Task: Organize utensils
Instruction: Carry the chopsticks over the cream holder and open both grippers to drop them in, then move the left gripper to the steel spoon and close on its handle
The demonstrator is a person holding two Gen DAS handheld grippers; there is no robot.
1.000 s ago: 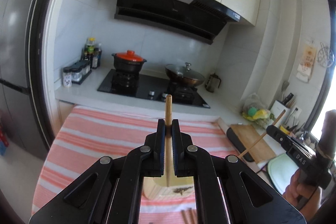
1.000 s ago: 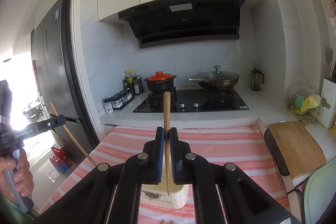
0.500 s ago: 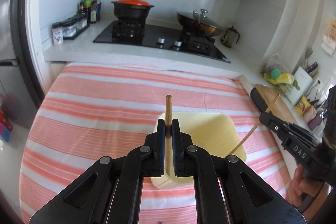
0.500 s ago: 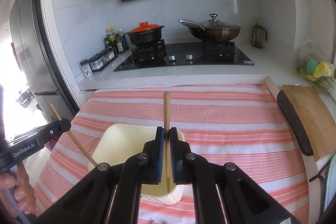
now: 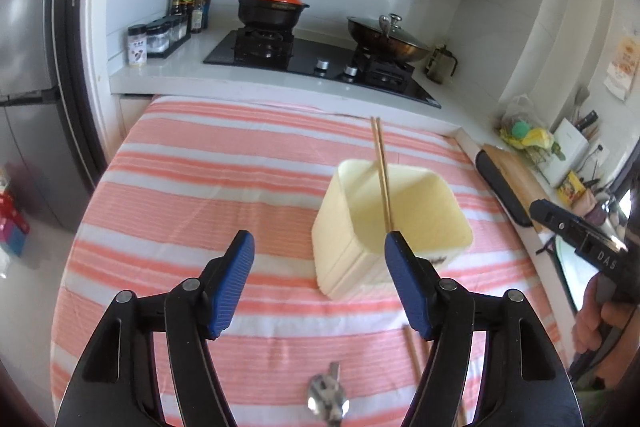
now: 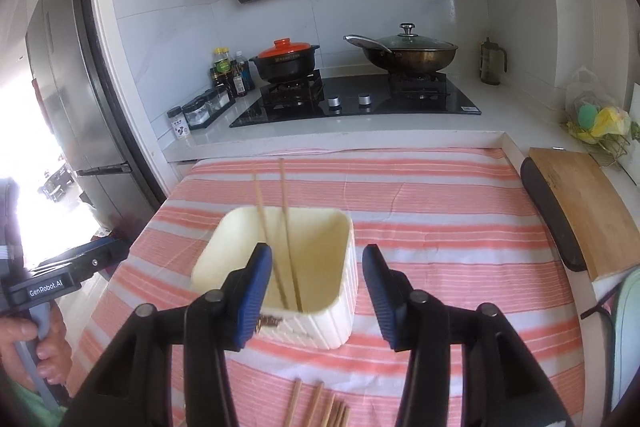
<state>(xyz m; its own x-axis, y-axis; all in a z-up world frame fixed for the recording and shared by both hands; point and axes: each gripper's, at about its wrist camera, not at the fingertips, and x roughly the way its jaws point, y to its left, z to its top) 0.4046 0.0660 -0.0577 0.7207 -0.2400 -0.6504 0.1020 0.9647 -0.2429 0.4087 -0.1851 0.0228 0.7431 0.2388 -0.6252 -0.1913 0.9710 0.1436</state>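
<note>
Both grippers' jaws have just been opening, nothing pinched: left gripper (image 5: 320,247) spread wide, right gripper (image 6: 318,263) parted. Ahead, two chopsticks (image 6: 286,227) lean inside the cream holder (image 6: 320,323); striped cloth (image 5: 200,167) lies open left of it.

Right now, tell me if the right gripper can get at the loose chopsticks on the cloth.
Probably yes: the right gripper is open and empty, and the loose chopsticks lie uncovered just below it, nearer than the holder.

Right gripper (image 6: 317,275): jaws just opened, nothing between them.
Chopsticks (image 6: 285,235): two, leaning inside cream holder (image 6: 332,287).
Desk (image 6: 440,211): striped cloth; more chopsticks (image 6: 320,407) lay near.
</note>
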